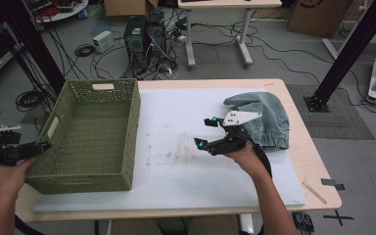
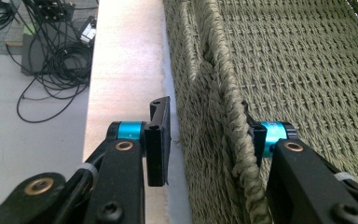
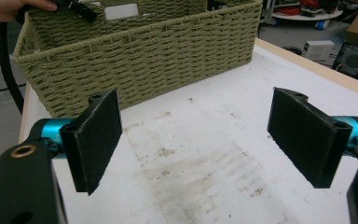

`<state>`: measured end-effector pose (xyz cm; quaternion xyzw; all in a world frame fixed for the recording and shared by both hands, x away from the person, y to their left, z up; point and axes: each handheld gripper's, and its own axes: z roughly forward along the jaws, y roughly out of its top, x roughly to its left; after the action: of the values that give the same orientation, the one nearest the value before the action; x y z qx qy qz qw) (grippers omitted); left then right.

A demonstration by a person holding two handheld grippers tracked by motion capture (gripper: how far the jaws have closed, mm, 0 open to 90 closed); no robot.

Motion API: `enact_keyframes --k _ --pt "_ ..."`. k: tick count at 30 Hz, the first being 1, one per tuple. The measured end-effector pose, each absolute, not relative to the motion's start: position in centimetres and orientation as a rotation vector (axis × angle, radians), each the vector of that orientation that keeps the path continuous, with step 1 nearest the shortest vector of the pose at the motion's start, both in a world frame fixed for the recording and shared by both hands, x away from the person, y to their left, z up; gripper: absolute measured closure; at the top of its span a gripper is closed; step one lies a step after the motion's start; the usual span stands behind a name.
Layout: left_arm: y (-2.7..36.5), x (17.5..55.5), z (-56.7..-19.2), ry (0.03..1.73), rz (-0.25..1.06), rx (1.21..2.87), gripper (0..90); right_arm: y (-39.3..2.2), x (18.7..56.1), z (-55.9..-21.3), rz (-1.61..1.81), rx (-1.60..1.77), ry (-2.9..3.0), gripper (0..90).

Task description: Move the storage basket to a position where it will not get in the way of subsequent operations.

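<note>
Looking down from the high view: a green woven basket [image 1: 90, 137] sits on the left part of the desk [image 1: 298, 147], on a white mat [image 1: 186, 147].
Left gripper in the high view: the left gripper [image 1: 39, 147] is at the basket's left wall, near the front corner, with a hand [image 1: 5, 176] behind it.
Right gripper in the high view: the right gripper [image 1: 207, 132] is over the white mat, well apart from the basket, with its jaws wide open and nothing between them.
Cloth in the high view: a grey-blue cloth [image 1: 269, 120] lies bunched on the desk just behind the right gripper.
Left gripper view: the left gripper [image 2: 212, 135] has one jaw outside the basket [image 2: 307, 70] and one jaw inside.
Rim in the left gripper view: the braided rim [image 2: 240, 140] stands between the jaws; the inside jaw is right at it, and the outside jaw stands a little apart.
Right gripper view: the right gripper [image 3: 196, 135] has its jaws spread wide over the stained white mat [image 3: 205, 163], holding nothing.
Basket in the right gripper view: the basket [image 3: 144, 56] stands farther off, and the left gripper [image 3: 77, 8] shows at its far rim.
</note>
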<state>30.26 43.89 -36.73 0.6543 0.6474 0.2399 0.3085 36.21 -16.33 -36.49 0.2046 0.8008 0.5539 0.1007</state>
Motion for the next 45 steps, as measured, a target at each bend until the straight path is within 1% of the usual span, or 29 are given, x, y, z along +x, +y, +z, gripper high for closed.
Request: enact_keyframes --k 27,45 --pt "45.5 29.7 -36.7 1.757 0.653 1.703 60.2 -17.4 36.3 -36.8 1.609 0.628 2.363 18.1" --pt "47.4 29.6 -36.8 1.765 0.653 1.716 57.8 -16.8 36.4 -37.1 1.598 0.620 2.382 18.0"
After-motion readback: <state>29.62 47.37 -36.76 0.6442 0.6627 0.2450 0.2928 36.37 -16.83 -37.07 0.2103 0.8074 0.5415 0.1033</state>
